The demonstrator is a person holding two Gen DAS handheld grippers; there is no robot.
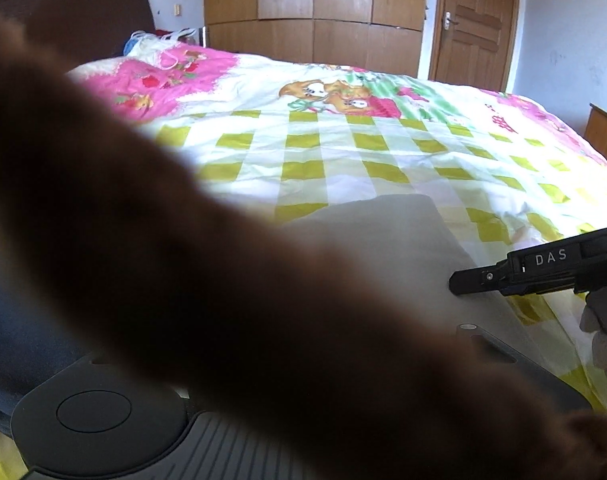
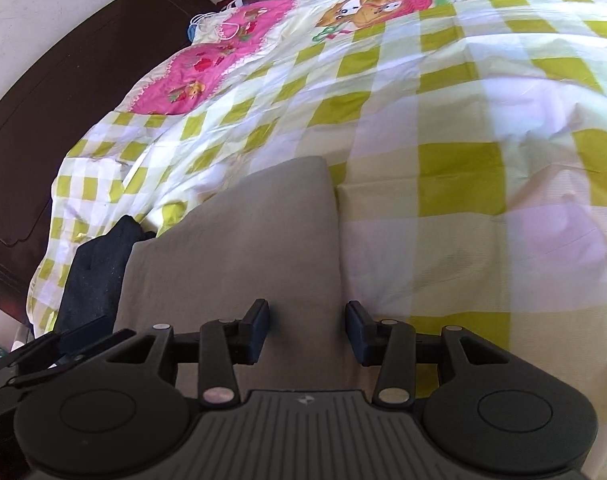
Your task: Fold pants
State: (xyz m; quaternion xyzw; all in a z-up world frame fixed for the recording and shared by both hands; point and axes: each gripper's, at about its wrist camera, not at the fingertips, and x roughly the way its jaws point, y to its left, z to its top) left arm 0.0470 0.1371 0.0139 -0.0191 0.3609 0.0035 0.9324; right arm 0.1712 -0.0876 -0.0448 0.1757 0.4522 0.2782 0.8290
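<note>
Your right claw [image 2: 307, 330] sits w/ fingers apart, hovering low over the near end of the grey pants [image 2: 255, 248], nothing between the pads. The pants lie flat on the bed [image 2: 483, 128], on the green-and-white checked cover, running from the near edge toward the far side, w/ a straight right edge. A dark garment [image 2: 97, 268] lies just beside the pants on their left, near the bed's edge. In your left wrist view a blurred brown thing [image 1: 175, 248] covers most of the frame incl. the left claw's fingers, so can't tell if that claw is apart or together; only its base shows at the bottom. The same view shows the grey pants [image 1: 383, 232] past the blur, and the right claw's black body coming in from the right, held by a gloved hand [image 1: 605, 344].
</note>
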